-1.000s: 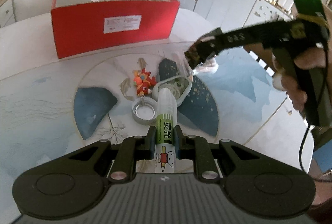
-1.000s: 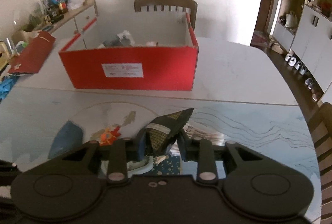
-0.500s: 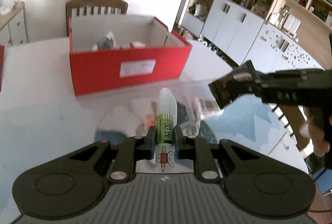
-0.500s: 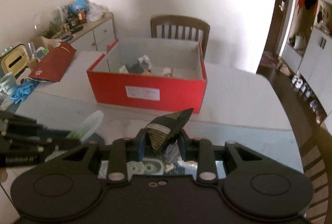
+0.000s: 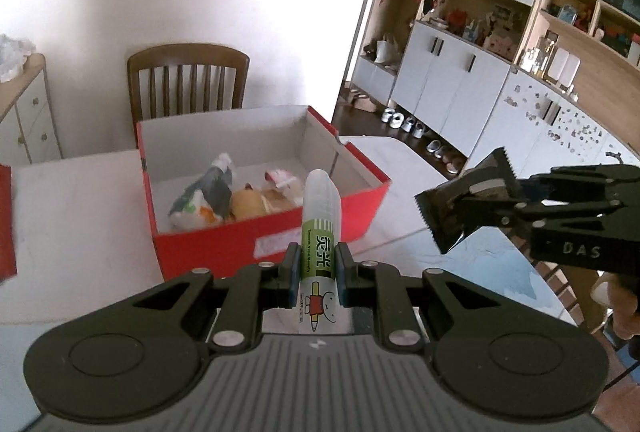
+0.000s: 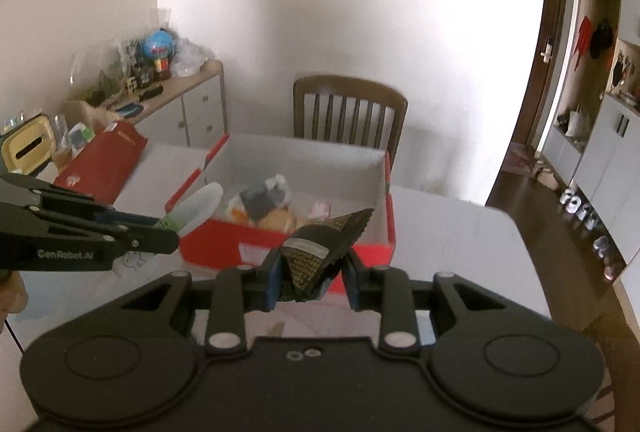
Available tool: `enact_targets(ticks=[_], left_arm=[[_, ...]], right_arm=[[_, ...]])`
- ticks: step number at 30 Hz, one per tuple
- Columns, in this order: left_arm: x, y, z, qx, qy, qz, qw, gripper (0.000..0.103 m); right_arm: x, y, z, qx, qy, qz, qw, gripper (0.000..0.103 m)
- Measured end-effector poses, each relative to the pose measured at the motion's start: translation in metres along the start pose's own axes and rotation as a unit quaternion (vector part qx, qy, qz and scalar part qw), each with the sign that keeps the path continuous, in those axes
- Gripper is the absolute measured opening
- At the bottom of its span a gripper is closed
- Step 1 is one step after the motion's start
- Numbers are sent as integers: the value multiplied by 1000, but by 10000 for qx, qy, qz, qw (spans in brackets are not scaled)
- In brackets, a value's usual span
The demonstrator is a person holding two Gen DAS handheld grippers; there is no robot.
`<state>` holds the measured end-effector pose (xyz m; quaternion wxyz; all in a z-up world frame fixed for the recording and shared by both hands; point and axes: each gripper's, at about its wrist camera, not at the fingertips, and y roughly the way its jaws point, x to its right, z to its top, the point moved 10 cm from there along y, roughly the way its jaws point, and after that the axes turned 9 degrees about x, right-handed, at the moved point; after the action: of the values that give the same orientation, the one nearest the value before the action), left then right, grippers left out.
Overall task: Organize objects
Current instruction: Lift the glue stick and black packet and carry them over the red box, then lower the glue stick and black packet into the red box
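Nearest, the left gripper point(image 5: 316, 268) has its jaws clamped on a glue stick point(image 5: 319, 232); the right gripper point(image 6: 310, 272) pinches a dark snack packet point(image 6: 320, 252). Both have risen off the tabletop point(image 5: 76, 216) in the last second. The red box point(image 5: 224, 244) now lies open at twelve o'clock, so both drops look imminent.

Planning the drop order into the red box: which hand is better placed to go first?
Probably left. Its tool grips the glue stick, whose tip overlaps the red box in both views; the right tool, gripping the dark packet, looks further off.
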<state>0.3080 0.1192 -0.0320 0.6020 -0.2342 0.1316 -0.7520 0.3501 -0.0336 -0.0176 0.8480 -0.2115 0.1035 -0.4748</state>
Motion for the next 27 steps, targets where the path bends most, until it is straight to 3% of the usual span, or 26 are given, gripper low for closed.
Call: enact_targets(ticks=[15, 27], left_arm=[[-36, 65, 43, -268, 403, 375, 9981, 16], [-51, 129, 62, -459, 494, 443, 9967, 16]], right_arm=[[21, 71, 34, 200, -241, -478, 9984, 30], [32, 133, 26, -158, -31, -622, 9979, 30]])
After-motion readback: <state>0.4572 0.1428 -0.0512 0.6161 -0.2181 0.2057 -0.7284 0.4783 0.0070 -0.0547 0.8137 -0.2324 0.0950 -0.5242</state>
